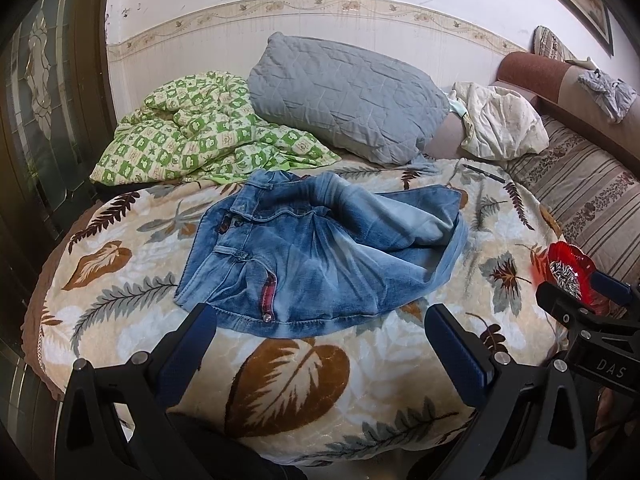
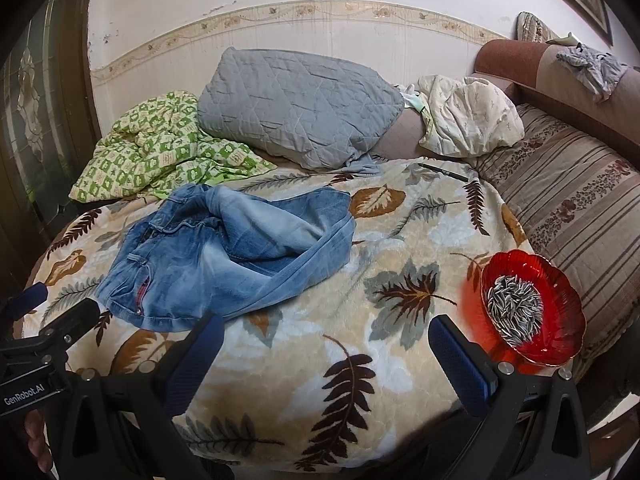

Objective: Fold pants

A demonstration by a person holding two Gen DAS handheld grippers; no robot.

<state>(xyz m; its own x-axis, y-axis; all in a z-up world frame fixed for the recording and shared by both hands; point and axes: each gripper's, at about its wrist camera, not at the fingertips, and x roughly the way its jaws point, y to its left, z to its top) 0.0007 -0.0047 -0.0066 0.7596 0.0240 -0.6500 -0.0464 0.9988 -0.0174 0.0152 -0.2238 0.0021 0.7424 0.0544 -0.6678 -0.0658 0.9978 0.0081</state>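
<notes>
A green checked quilt (image 1: 192, 132) lies bunched at far left, a grey pillow (image 1: 344, 96) beside it. The left gripper (image 1: 320, 324) hovers with jaws wide, empty, just short of the folded jeans (image 1: 320, 248) on the leaf-print blanket (image 1: 300, 380). The right gripper (image 2: 326, 332) hangs wide apart, empty, beside a red bowl (image 2: 560, 280) of seeds.

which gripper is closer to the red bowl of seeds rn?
Right. The right gripper hovers open over the blanket with the red bowl just beside its right finger. The left gripper, also open, sits further left, at the near hem of the jeans.
</notes>
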